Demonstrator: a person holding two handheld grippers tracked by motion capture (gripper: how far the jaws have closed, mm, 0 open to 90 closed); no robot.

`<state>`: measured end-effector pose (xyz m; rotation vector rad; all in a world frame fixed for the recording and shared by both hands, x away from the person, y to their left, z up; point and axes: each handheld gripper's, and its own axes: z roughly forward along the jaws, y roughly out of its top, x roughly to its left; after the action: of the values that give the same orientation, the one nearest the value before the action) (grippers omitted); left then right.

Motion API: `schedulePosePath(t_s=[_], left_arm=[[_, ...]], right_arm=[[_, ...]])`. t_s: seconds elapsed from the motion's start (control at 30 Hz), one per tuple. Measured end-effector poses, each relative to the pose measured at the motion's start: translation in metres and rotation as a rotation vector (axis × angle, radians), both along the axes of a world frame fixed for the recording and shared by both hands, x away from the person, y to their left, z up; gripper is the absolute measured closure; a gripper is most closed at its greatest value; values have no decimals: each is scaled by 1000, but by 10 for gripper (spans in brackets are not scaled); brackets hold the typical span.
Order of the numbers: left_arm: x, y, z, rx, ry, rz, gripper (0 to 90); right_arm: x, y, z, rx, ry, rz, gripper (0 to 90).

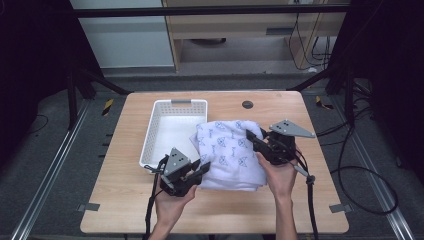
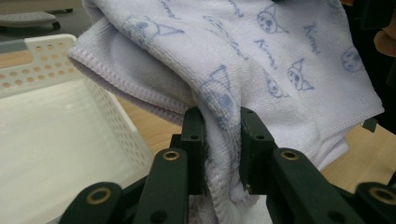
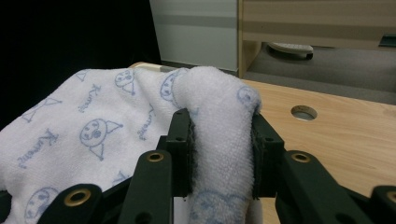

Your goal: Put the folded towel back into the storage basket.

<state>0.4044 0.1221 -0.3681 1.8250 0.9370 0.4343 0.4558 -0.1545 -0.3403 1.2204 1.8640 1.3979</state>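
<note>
The white perforated basket [image 1: 172, 131] sits on the wooden table [image 1: 125, 200], and in the high view and the left gripper view its floor looks bare and white. The white towel [image 1: 230, 155] printed with blue cat faces lies folded in a thick bundle just to the right of the basket, its left edge lapping over the basket's right rim, so that part of the rim is hidden. The left claw [image 1: 204, 167], at the towel's near left corner just beside the basket's near end, is closed tight on a fold of the cloth [image 2: 219, 140]; the right claw [image 1: 251, 136], on the side of the towel away from the basket, is likewise clamped on a rolled edge of it [image 3: 222, 140]. How much of the towel's underside rests on the table cannot be made out. A small round hole [image 1: 247, 104] is set in the table beyond the basket's far right corner. Past the table stand pale cabinets, and black frame bars, metal floor rails and loose cables surround it on grey carpet.
</note>
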Motion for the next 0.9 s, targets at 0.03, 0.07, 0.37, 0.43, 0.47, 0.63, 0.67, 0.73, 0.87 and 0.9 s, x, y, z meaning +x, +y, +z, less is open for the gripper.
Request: schedulePosePath(t_s=[0.03, 0.07, 0.37, 0.43, 0.47, 0.63, 0.67, 0.73, 0.87, 0.9], left_arm=[[1, 2, 1, 2, -4, 4, 739], [1, 2, 1, 2, -4, 4, 739], [4, 16, 7, 13, -21, 18, 739], [5, 19, 8, 14, -26, 23, 738], [7, 23, 10, 14, -29, 25, 739], [9, 35, 14, 22, -40, 37, 739], [9, 36, 14, 24, -40, 38, 738], [10, 41, 14, 20, -42, 45, 738], [12, 48, 14, 12, -43, 54, 738], [12, 52, 14, 6, -42, 62, 738]], right_arm=[[1, 4, 2, -2, -9, 2, 668], [1, 4, 2, -2, -9, 2, 668], [8, 19, 8, 7, -24, 12, 667], [9, 23, 9, 6, -27, 16, 667], [10, 25, 10, 7, -28, 16, 667], [15, 36, 13, 14, -40, 28, 667], [15, 38, 13, 17, -41, 29, 667], [17, 42, 13, 20, -44, 34, 666], [19, 49, 14, 22, -51, 38, 666], [21, 55, 15, 21, -58, 42, 664]])
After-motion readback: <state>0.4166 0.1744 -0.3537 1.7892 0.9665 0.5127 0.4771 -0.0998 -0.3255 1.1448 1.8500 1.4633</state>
